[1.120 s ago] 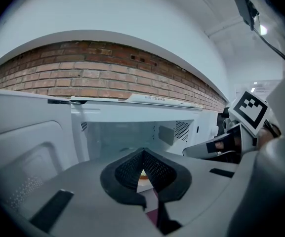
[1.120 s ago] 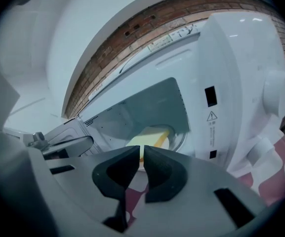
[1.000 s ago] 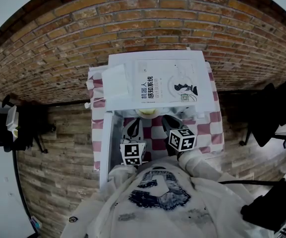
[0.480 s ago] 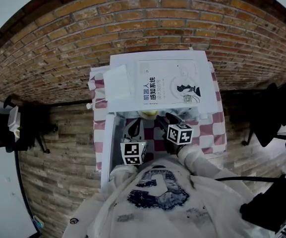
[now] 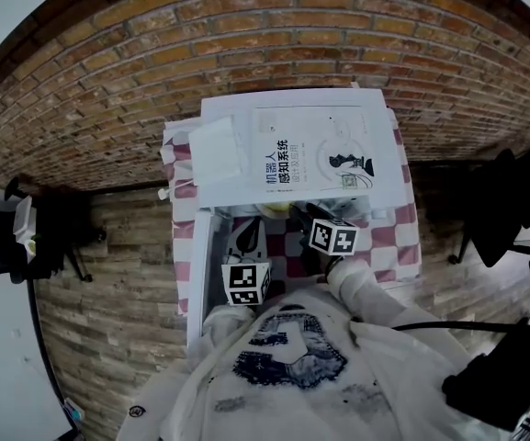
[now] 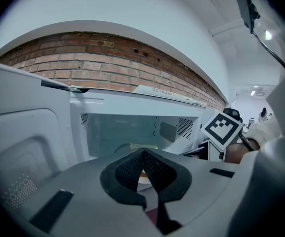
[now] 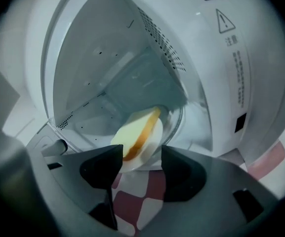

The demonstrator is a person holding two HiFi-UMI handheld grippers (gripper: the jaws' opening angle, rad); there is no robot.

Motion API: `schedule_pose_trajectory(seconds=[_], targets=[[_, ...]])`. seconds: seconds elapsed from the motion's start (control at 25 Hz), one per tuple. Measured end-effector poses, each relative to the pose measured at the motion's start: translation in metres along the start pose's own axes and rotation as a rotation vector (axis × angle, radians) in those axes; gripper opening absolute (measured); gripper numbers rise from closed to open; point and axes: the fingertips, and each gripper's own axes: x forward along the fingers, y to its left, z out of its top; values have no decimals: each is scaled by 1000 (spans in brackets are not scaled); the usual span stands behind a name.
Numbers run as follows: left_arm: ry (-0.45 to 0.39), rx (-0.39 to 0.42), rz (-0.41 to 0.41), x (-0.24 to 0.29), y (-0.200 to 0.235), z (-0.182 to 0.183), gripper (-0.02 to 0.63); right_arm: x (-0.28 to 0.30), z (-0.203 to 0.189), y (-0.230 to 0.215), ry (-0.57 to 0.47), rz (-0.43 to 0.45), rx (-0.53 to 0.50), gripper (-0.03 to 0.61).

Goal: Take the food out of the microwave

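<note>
A white microwave stands on a red-and-white checked cloth, its door swung open to the left. Inside lies the food, a pale yellow slab with a brown edge on a white plate; its rim also shows in the head view. My right gripper is at the cavity's mouth. Its jaws have just been opening and stand open, the plate just ahead of the gap and nothing pressed between the pads. My left gripper hangs back in front of the opening, jaws shut on nothing.
A book and a white box lie on top of the microwave. A brick wall runs behind it. Office chairs stand at the left and right. The open door fills the left of the left gripper view.
The right gripper has slid towards the microwave's opening, its jaws now under the top edge. The left gripper has kept its place.
</note>
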Motion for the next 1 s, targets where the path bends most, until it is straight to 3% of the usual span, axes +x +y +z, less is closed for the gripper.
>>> schedule_pose_trajectory(seconds=[0.36,0.84,1.0], targets=[[-1,-8,-1,0,1,1,8,6,3,-9,-7,-3,161,233],[5,-23,-1,0,2,0,8,9,2,-7,-14,-13,222,232],[9,-25,-3,1,2,-1,8,12,-9,-2,19,-27,269,184]])
